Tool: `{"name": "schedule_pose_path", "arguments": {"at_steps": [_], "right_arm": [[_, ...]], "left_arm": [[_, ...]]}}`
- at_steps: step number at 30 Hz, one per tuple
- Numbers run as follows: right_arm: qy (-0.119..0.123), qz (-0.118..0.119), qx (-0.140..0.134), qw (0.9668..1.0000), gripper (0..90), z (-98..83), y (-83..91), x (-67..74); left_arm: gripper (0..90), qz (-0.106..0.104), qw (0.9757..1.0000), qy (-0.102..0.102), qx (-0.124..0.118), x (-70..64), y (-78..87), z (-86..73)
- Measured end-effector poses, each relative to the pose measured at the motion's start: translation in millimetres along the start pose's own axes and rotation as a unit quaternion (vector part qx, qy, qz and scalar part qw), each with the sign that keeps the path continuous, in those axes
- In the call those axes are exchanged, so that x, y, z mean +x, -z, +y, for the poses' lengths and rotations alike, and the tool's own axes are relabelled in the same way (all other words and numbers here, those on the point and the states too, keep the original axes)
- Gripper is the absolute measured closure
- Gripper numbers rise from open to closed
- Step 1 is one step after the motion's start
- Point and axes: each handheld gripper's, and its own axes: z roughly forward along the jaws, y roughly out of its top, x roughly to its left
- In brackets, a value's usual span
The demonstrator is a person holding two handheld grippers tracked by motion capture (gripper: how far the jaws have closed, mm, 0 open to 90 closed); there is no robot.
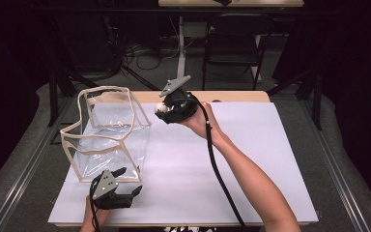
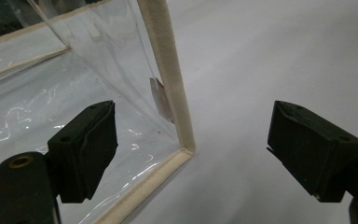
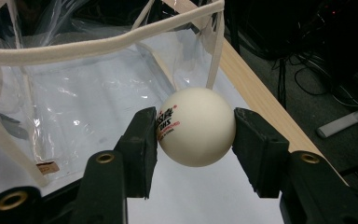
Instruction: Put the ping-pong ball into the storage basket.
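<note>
A clear plastic bag (image 1: pixel 108 133) with cream trim stands open-topped on the left of the white mat (image 1: pixel 251 159). My right gripper (image 1: pixel 161 109) is raised near the table's far edge, just right of the bag's rim, and is shut on a white ping-pong ball (image 3: pixel 196 126) with red and black print. The ball (image 1: pixel 160 108) shows small at the jaw tips. The bag's rim (image 3: pixel 98 46) lies close ahead of the ball. My left gripper (image 1: pixel 129 182) rests low by the bag's near right corner (image 2: pixel 185 148), jaws wide apart, with nothing held between them.
The wooden table edge (image 1: pixel 232 96) runs behind the mat. A dark chair (image 1: pixel 232 41) and floor cables (image 1: pixel 145 53) lie beyond the table. The mat's right half (image 1: pixel 270 145) is bare.
</note>
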Motion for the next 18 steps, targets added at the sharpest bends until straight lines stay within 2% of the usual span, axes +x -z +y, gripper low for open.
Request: {"name": "schedule_pose_path", "arguments": {"at_steps": [18], "right_arm": [[0.001,0.003,-0.002,1.0000,50.7,10.3,-4.2,1.6]], "left_arm": [[16.2,-0.001,1.0000,0.002,-0.002,0.1,0.2,-0.3]]}}
